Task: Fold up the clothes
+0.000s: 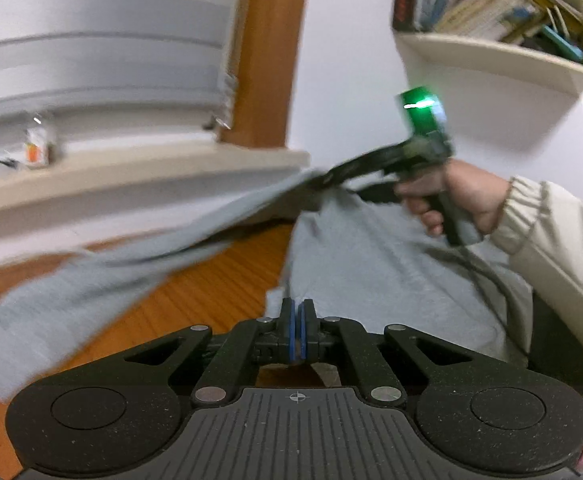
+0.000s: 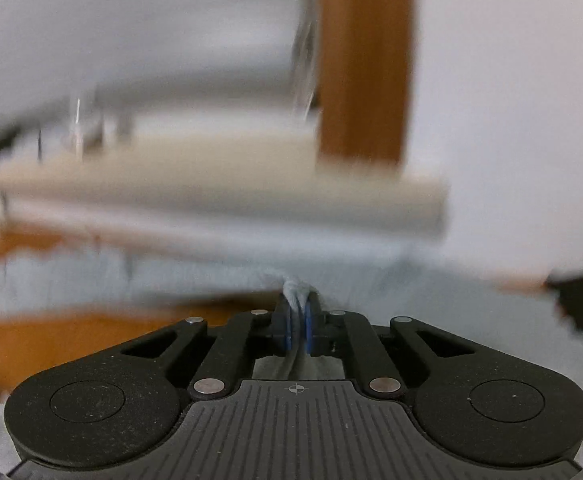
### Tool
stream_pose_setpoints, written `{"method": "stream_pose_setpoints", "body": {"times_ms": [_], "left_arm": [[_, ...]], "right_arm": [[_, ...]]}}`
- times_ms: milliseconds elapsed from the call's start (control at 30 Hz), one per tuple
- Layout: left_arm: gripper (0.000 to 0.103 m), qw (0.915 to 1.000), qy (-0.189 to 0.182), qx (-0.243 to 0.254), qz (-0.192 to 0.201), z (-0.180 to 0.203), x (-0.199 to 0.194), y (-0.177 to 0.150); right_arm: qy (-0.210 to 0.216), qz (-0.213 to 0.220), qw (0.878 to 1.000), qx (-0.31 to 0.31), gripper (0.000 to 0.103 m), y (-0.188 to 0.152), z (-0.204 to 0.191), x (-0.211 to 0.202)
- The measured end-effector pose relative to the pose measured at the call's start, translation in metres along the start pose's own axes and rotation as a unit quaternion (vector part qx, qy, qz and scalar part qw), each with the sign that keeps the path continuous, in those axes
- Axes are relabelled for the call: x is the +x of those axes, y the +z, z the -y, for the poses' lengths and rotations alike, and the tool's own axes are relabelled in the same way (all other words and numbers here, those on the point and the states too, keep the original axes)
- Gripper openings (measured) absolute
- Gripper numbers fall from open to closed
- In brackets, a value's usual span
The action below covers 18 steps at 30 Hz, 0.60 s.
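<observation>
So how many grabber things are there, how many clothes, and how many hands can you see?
Grippers: 2, the left gripper and the right gripper, each pinched shut on the cloth
Clothes: 1, the grey garment, partly lifted off the wooden table
Hands: 1, the person's right hand on the gripper's handle
Total: 4

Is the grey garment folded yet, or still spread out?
Not folded. The grey cotton garment hangs stretched above the wooden table, pinched by the right tool and the left tool.
</observation>
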<state>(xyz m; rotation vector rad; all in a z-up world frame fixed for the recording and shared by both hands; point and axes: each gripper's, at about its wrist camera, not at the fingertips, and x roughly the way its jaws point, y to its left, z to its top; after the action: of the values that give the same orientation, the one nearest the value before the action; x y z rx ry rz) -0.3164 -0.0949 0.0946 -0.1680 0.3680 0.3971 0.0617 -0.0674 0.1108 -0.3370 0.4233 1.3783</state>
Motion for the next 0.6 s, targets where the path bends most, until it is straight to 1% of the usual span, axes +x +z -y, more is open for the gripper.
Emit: {"method": "stream_pose_setpoints", "body": {"times_ms": [67, 133, 200, 267, 300, 333, 367, 433, 467, 500, 533, 567, 600], "left_arm": [[0.002, 0.9998, 0.014, -0.001, 0.014, -0.011, -0.007, 0.01], [0.002, 0.9988, 0.038, 0.011, 0.029, -0.025, -0.011, 0.026], [0.002, 0.996, 0.074, 0.034, 0.036, -0.041, -0.008, 0.044], [0.002, 0.993, 0.107, 0.036, 0.033, -0.065, 0.006, 0.062], [0.002, 0.9929, 0.114, 0.032, 0.017, -0.078, 0.019, 0.069], [0.002, 0.9936, 0.108, 0.028, -0.014, -0.09, 0.035, 0.071], [0.003, 0.9933, 0.106, 0.026, -0.038, -0.098, 0.048, 0.07], [0.004, 0.9918, 0.104, 0.014, -0.073, -0.109, 0.063, 0.062], [0.007, 0.9913, 0.104, 0.009, -0.079, -0.11, 0.064, 0.057], [0.012, 0.9911, 0.107, 0.006, -0.079, -0.111, 0.061, 0.052], [0.013, 0.9909, 0.109, 0.004, -0.079, -0.112, 0.059, 0.047], [0.015, 0.991, 0.111, -0.004, -0.076, -0.112, 0.055, 0.044], [0.015, 0.9915, 0.109, -0.012, -0.071, -0.111, 0.051, 0.044]], "right_arm": [[-0.024, 0.055, 0.998, 0.0, 0.007, 0.023, 0.004, -0.02], [-0.038, 0.099, 0.994, -0.002, 0.007, 0.045, 0.005, -0.036], [-0.047, 0.117, 0.992, -0.016, 0.007, 0.056, 0.0, -0.036], [-0.055, 0.133, 0.989, -0.029, 0.007, 0.067, -0.006, -0.034], [-0.059, 0.127, 0.99, -0.036, 0.007, 0.069, -0.009, -0.025], [-0.071, 0.114, 0.99, -0.045, 0.008, 0.067, -0.013, -0.012], [-0.073, 0.09, 0.992, -0.044, 0.01, 0.063, -0.015, -0.001], [-0.074, 0.043, 0.995, -0.042, 0.031, 0.054, -0.017, 0.021], [-0.06, 0.025, 0.997, -0.041, 0.034, 0.049, -0.016, 0.025], [-0.054, 0.025, 0.997, -0.044, 0.039, 0.043, -0.014, 0.022], [-0.048, 0.024, 0.997, -0.046, 0.042, 0.038, -0.012, 0.018], [-0.047, 0.021, 0.997, -0.051, 0.044, 0.035, -0.009, 0.013], [-0.046, 0.018, 0.997, -0.056, 0.048, 0.033, -0.005, 0.007]]}}
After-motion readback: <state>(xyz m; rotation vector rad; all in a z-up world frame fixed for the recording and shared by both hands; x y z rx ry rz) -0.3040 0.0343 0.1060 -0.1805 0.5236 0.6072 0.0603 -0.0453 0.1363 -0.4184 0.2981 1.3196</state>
